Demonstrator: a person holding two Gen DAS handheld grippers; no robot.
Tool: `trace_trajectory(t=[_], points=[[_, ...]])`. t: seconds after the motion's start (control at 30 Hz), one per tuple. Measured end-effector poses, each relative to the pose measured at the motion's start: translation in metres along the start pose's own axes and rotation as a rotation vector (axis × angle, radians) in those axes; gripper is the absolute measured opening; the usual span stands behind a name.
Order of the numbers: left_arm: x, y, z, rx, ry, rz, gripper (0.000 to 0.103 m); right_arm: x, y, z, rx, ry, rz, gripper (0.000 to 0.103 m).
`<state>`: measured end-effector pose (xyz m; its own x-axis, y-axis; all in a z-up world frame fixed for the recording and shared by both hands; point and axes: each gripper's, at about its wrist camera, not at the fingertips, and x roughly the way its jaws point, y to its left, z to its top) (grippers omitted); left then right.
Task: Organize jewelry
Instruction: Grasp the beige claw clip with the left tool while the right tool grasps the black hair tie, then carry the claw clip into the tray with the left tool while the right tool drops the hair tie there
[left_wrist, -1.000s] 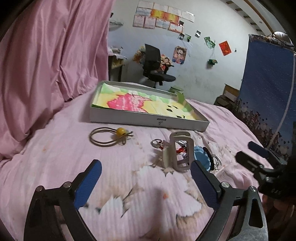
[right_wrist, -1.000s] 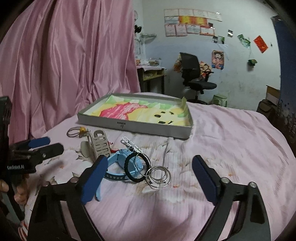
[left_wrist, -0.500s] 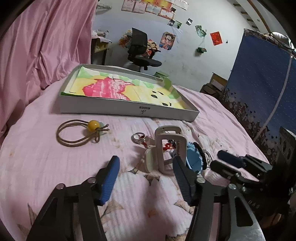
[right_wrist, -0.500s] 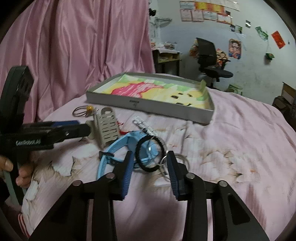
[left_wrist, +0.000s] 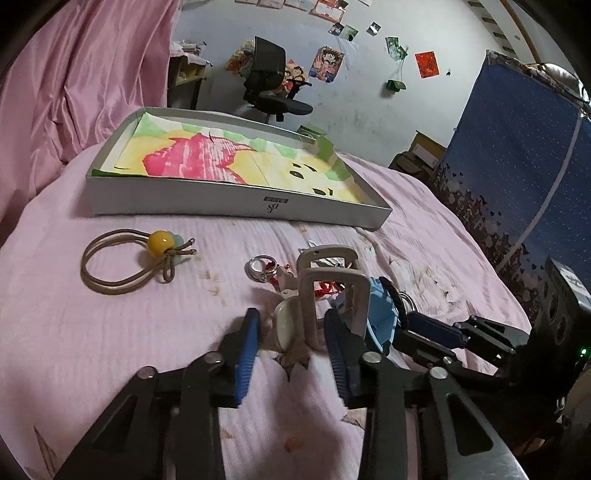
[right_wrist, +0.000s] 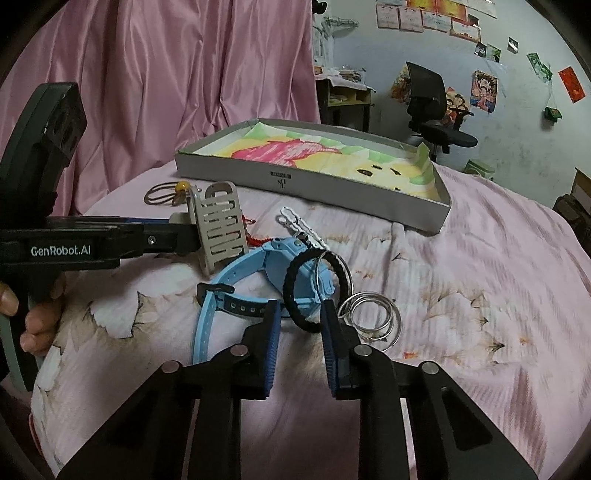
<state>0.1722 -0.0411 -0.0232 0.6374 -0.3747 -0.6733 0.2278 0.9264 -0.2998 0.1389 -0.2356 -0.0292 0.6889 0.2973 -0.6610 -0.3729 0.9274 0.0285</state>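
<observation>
My left gripper (left_wrist: 291, 343) sits narrowed around the foot of the beige slotted hair claw clip (left_wrist: 332, 295), its pads not yet pinching as far as I can tell, while my right gripper (right_wrist: 297, 332) is narrowed around the lower arc of the black braided hair tie (right_wrist: 314, 288) without clearly closing on it. All of this lies heaped in the middle of the bed (right_wrist: 498, 277), near the front wall of the shallow grey cardboard box (left_wrist: 240, 201) with its crayon-bright paper lining. My worry is tangling: the springy tie is looped over the rubbery light-blue watch (right_wrist: 266, 273) and touches the thin steel bangles (right_wrist: 373, 317), so lifting could drag them along. The clip is hard, glossy and stands upright on soft quilted fabric; I judge it could tip or squirt out. The silver ring (left_wrist: 262, 267) and the tan cord tie with a yellow bead (left_wrist: 136, 258) lie clear.
</observation>
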Motion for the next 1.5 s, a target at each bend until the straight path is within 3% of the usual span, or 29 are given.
trace_trajectory(t=[0.17,0.5,0.87,1.2,1.5], points=[[0.003,0.001,0.001,-0.011,0.007,-0.019,0.022,0.002,0.0,0.0,-0.001,0.005,0.006,0.006],[-0.009,-0.001,-0.006,-0.028,-0.042,-0.013,0.018,-0.019,-0.001,-0.003,0.02,-0.067,0.067,0.005],[-0.038,0.001,-0.012,-0.024,-0.158,0.037,0.018,-0.046,0.008,0.005,-0.031,-0.226,0.111,0.005],[-0.046,0.02,0.036,-0.065,-0.259,0.087,0.018,-0.032,0.002,0.054,-0.053,-0.292,0.107,0.005],[-0.004,0.052,0.092,-0.118,-0.211,0.153,0.018,0.038,-0.013,0.122,-0.03,-0.221,0.053,0.005]])
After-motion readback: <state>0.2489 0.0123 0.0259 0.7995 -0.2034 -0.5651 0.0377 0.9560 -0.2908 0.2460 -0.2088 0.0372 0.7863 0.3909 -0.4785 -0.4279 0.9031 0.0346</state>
